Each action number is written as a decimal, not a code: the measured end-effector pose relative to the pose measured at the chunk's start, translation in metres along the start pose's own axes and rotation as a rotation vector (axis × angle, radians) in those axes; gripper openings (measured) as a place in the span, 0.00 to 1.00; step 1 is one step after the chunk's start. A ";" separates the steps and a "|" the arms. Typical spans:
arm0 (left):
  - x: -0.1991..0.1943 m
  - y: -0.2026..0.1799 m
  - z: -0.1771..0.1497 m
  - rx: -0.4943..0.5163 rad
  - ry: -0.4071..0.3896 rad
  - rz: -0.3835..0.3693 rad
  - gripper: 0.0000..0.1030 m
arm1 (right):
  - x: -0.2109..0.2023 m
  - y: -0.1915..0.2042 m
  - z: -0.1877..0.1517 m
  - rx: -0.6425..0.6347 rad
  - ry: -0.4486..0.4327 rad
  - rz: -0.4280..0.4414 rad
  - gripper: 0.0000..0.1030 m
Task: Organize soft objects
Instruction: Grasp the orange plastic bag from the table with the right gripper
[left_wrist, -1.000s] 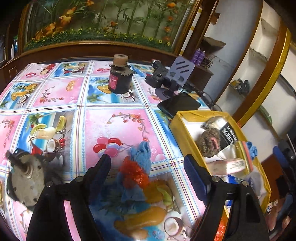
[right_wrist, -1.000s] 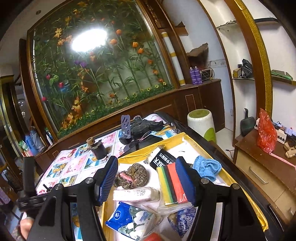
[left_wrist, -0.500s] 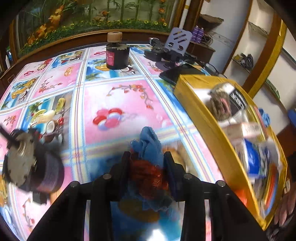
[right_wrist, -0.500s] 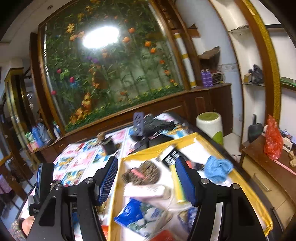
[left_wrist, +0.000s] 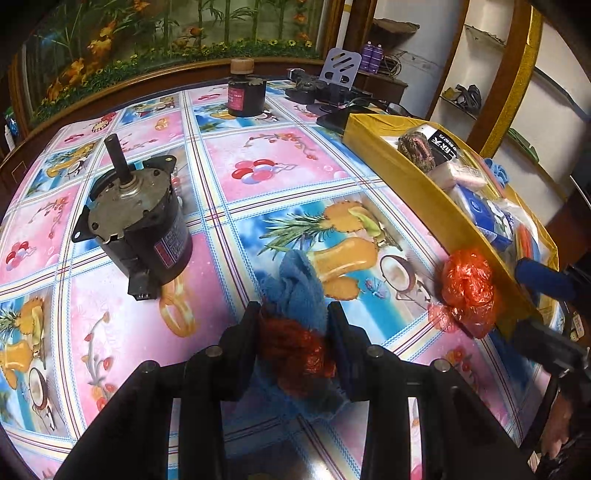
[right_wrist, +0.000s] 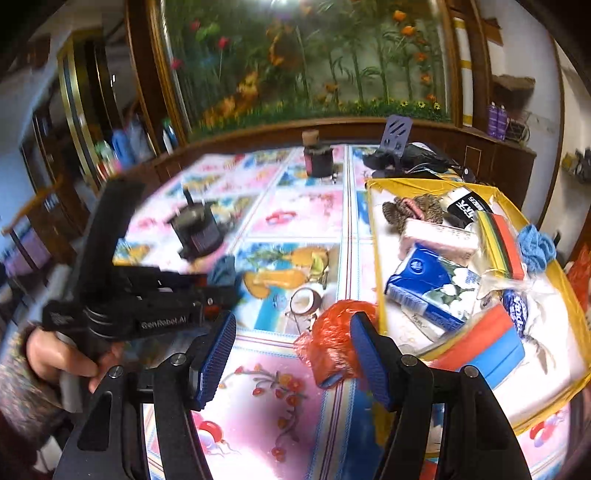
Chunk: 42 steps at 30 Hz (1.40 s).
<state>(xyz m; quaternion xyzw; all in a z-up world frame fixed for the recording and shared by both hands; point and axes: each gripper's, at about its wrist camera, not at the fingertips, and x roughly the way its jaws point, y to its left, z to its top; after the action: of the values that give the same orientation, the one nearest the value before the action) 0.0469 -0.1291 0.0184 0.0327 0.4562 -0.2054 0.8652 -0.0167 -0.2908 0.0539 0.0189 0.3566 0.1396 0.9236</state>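
My left gripper (left_wrist: 293, 326) is shut on a blue cloth (left_wrist: 295, 280) with a red mesh bundle (left_wrist: 295, 347) in it, held just over the tablecloth. It also shows in the right wrist view (right_wrist: 207, 291) with the cloth (right_wrist: 223, 271). A second orange-red mesh ball (left_wrist: 467, 291) lies on the table against the yellow box (left_wrist: 402, 177). My right gripper (right_wrist: 291, 347) is open, its right finger (right_wrist: 365, 358) beside that mesh ball (right_wrist: 334, 332). The yellow box (right_wrist: 373, 229) holds several soft items.
A grey electric motor (left_wrist: 136, 225) stands on the table at left. A dark jar (left_wrist: 245, 92) and a phone stand (left_wrist: 340, 68) with black gear sit at the far edge. The fruit-patterned tablecloth (left_wrist: 280, 158) covers the table.
My left gripper closed on the blue cloth and red mesh and drew back with them. My right gripper swung down from above the box to the table beside the orange-red mesh ball.
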 end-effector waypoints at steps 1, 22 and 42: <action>0.000 0.000 0.000 -0.003 0.000 0.000 0.34 | 0.005 0.003 0.001 -0.008 0.022 -0.025 0.62; 0.001 0.002 0.000 -0.013 0.003 -0.002 0.34 | 0.030 0.031 -0.016 -0.093 0.106 -0.070 0.32; 0.004 -0.017 -0.006 0.076 -0.053 0.099 0.37 | 0.044 0.025 -0.015 -0.048 0.178 -0.033 0.38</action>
<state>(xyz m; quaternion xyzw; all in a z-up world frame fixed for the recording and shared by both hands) 0.0377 -0.1441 0.0136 0.0826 0.4227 -0.1806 0.8843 -0.0012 -0.2558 0.0173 -0.0214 0.4339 0.1341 0.8907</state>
